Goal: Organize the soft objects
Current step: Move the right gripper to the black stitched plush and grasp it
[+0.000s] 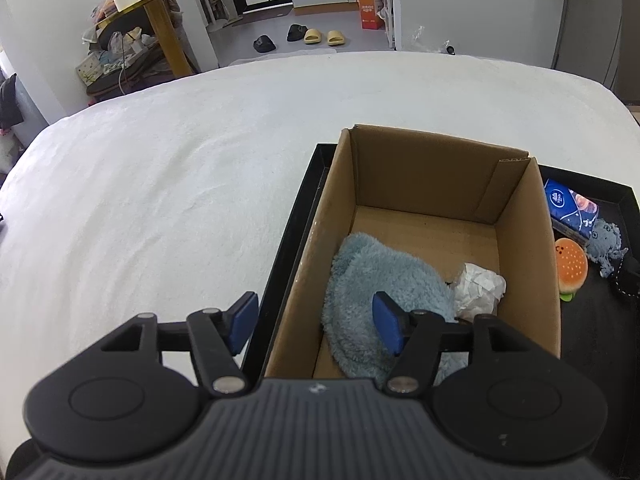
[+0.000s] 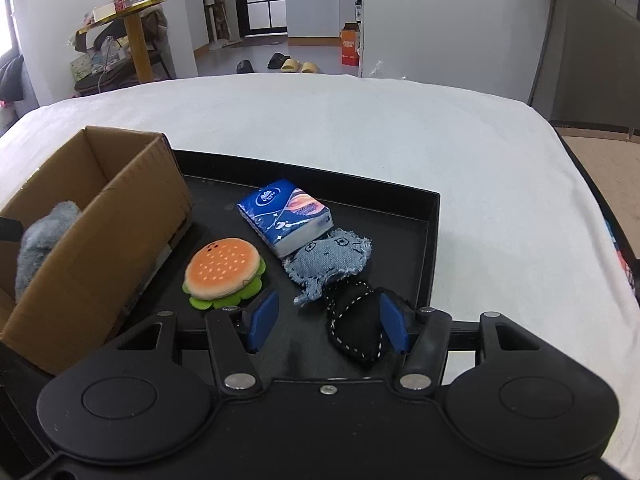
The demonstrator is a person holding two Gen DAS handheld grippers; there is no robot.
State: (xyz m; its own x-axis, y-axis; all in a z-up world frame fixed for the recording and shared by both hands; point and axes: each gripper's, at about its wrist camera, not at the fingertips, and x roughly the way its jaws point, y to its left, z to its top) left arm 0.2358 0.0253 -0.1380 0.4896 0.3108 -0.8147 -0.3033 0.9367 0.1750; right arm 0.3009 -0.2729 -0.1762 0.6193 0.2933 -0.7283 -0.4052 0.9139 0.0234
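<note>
A fluffy blue towel (image 1: 372, 280) and crumpled white paper (image 1: 478, 288) lie in the cardboard box (image 1: 524, 240). The left gripper (image 1: 316, 322) and right gripper (image 2: 328, 322) both have jaws released, empty.

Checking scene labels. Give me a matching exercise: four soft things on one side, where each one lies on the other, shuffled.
Things:
1. blue towel
2. burger toy
3. tissue pack
4. black pouch

Places:
A. tray, right beside the box
B. between the open right gripper jaws
C. inside the box
D. tray, behind the denim toy

Pairs: 1-C, 2-A, 3-D, 4-B
</note>
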